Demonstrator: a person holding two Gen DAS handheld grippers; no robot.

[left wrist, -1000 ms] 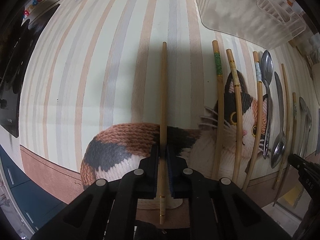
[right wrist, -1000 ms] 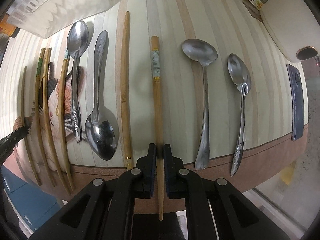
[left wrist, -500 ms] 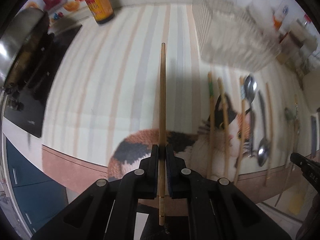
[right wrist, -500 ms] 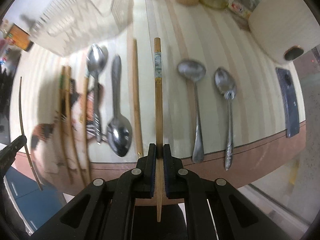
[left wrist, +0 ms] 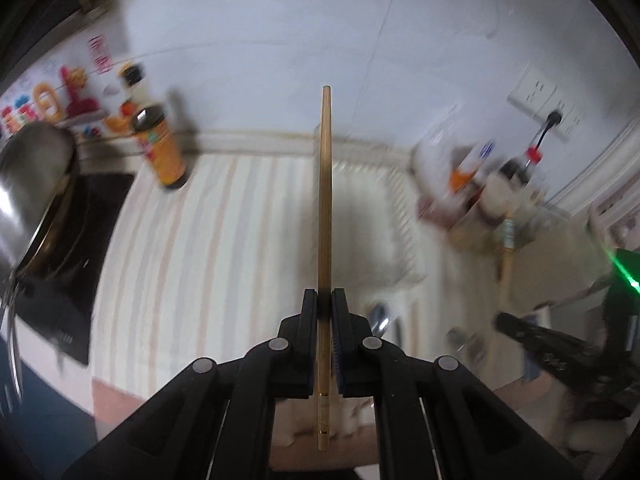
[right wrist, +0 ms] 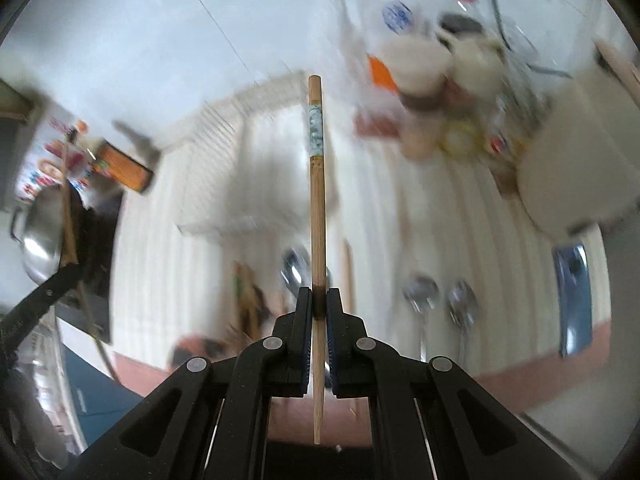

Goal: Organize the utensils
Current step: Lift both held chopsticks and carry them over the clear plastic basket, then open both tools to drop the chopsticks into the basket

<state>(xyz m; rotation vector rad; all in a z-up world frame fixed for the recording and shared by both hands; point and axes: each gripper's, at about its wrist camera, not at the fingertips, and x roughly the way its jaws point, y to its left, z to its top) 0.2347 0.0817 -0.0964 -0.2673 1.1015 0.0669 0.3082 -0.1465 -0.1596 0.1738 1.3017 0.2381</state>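
Left wrist view: the left gripper (left wrist: 325, 300) is clamped on a plain chopstick (left wrist: 325, 200), which is lifted off the counter and points forward toward the wall.
Left chopstick: its thin end sticks out behind the jaws; its far end crosses the clear plastic rack (left wrist: 376, 216).
Striped mat (left wrist: 192, 248): lies below the left gripper, blurred.
Far left: a steel pot (left wrist: 32, 184) sits on a dark stove (left wrist: 76, 248); an orange bottle (left wrist: 160, 148) stands near the wall.
Far right: blurred bottles (left wrist: 500, 184) stand under a wall socket (left wrist: 544, 104).
Right wrist view: the right gripper (right wrist: 319, 300) is closed on a banded chopstick (right wrist: 318, 208), raised above the counter.
Banded chopstick: a pale patterned band sits near its far end; the pointed tip hangs behind the jaws.
Counter below: two spoons (right wrist: 440, 300) lie right of the gripper, more chopsticks (right wrist: 248, 292) left of it, all blurred.
Right edge: a blue phone (right wrist: 572, 296) lies flat on the counter.
Across views: the other gripper (right wrist: 40, 300) shows at the left edge of the right view, holding its chopstick.
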